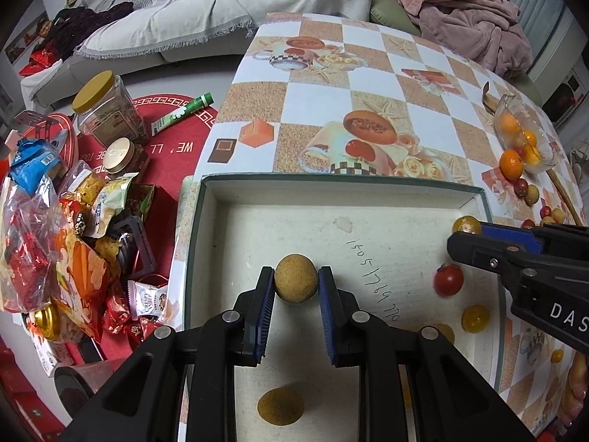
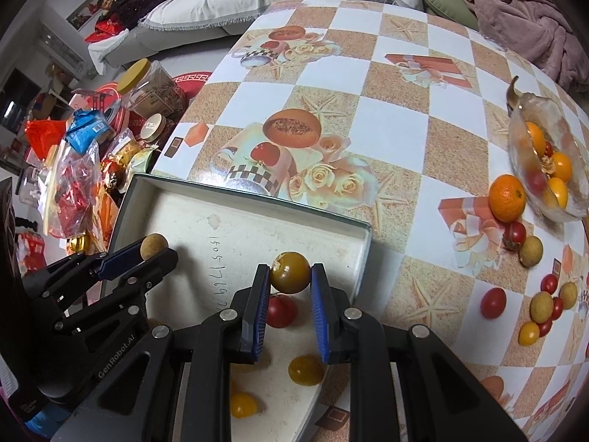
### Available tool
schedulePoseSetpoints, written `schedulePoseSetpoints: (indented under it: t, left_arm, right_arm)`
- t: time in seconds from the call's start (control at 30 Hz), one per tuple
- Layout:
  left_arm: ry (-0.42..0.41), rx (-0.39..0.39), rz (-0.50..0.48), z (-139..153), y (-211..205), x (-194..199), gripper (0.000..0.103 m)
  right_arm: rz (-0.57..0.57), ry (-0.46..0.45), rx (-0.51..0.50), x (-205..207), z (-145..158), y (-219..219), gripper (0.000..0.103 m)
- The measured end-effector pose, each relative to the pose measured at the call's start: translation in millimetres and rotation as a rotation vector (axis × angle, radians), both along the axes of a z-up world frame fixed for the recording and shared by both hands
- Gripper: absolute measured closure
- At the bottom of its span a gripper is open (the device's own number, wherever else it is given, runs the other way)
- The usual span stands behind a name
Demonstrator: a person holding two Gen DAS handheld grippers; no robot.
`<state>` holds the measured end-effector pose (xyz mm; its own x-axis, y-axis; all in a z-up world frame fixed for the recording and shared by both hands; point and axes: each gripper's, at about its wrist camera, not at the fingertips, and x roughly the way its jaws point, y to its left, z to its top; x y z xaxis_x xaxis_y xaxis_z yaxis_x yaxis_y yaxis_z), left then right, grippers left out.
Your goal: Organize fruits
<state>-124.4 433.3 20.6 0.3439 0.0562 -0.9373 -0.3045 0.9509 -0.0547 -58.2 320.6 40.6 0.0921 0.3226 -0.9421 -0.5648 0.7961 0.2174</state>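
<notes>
Left claw [image 1: 296, 283] clamped on a tan longan [image 1: 295, 282] above the white tray [image 1: 338, 199]; right claw [image 2: 288, 275] clamped on a yellow-brown tomato [image 2: 289, 272] over the tray's right side. Beneath, inside the tray, lay a red tomato [image 2: 281, 310], two yellow tomatoes [image 2: 305, 369] and another longan [image 1: 280, 406]. Farther right on the checked desk [image 2: 386, 84] sat loose tomatoes and longans [image 2: 541, 305], an orange [image 2: 507, 197] touching a glass bowl [image 2: 522, 154] of fruit. Beyond the desk's left edge stood jars [image 1: 106, 107] and snack bags [image 1: 73, 228].

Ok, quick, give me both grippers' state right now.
Left gripper: jaws shut on the tan longan, over the box lid.
Right gripper: jaws shut on the yellow tomato, over the same lid.
</notes>
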Motion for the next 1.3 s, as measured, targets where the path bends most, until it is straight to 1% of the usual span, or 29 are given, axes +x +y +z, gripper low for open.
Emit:
schedulePoseSetpoints:
  t: [0.2,0.37,0.43,0.47,0.5,0.53,0.57,0.67,0.73,0.8,0.83,0.9,0.93,0.97,1.0,1.1,1.3]
  left_arm:
    - [0.022,0.014,-0.005,-7.5,-2.6,-0.3,0.078]
    - [0.024,0.024,-0.018,-8.0,-3.7,-0.7,0.077]
    - [0.033,0.041,-0.014,-7.9,-4.0,-0.6,0.065]
    - [0.035,0.050,-0.006,-7.6,-3.5,-1.4,0.043]
    - [0.019,0.057,0.007,-5.4,-1.9,-3.8,0.034]
    - [0.005,0.059,0.013,-3.3,-1.1,-5.9,0.034]
    - [-0.001,0.052,0.011,-2.4,-1.0,-7.0,0.034]
    - [0.006,0.060,0.005,-1.1,-1.2,-8.6,0.034]
    - [0.006,0.061,0.004,0.7,-1.6,-9.9,0.034]
    - [0.005,0.062,0.006,3.9,-3.1,-12.1,0.034]
    - [0.006,0.061,0.008,5.9,-4.2,-14.1,0.034]
    - [0.009,0.055,0.013,8.7,-6.3,-17.1,0.032]
    - [0.017,0.049,0.014,9.7,-7.8,-18.5,0.026]
    - [0.022,0.046,0.017,10.7,-9.1,-20.0,0.010]
    - [0.014,0.051,0.022,13.2,-10.5,-22.4,0.007]
    - [0.017,0.067,0.014,17.5,-16.2,-27.4,0.007]
    - [0.053,0.043,0.029,16.3,-20.3,-35.3,0.007]
  right_arm:
    - [0.020,0.000,-0.020,0.0,-8.2,8.1,0.079]
    - [0.035,0.011,-0.048,0.7,-18.5,13.3,0.078]
    - [0.030,0.011,-0.043,0.8,-19.6,12.6,0.077]
    - [0.028,0.014,-0.038,0.6,-19.6,12.1,0.075]
    - [0.027,0.016,-0.035,1.2,-19.6,12.4,0.071]
    - [0.024,0.017,-0.034,1.4,-19.1,12.0,0.067]
    - [0.018,0.014,-0.029,1.5,-17.6,10.5,0.059]
    - [-0.006,0.006,0.009,0.6,-8.7,3.8,0.055]
    - [-0.022,0.002,0.033,-1.1,-1.2,-0.5,0.048]
    - [-0.034,0.000,0.053,-3.4,7.5,-5.4,0.030]
    - [-0.033,-0.001,0.060,-5.4,10.6,-7.1,0.029]
    - [-0.025,-0.003,0.054,-11.6,16.2,-9.3,0.022]
    - [-0.022,-0.006,0.044,-14.8,18.1,-10.4,0.022]
    - [-0.021,-0.006,0.036,-16.9,19.0,-9.9,0.022]
    - [-0.020,-0.002,0.026,-19.8,19.4,-11.0,0.021]
    - [-0.028,0.017,0.008,-25.7,18.4,-16.3,0.018]
    - [-0.034,0.024,-0.025,-30.6,17.1,-22.1,0.013]
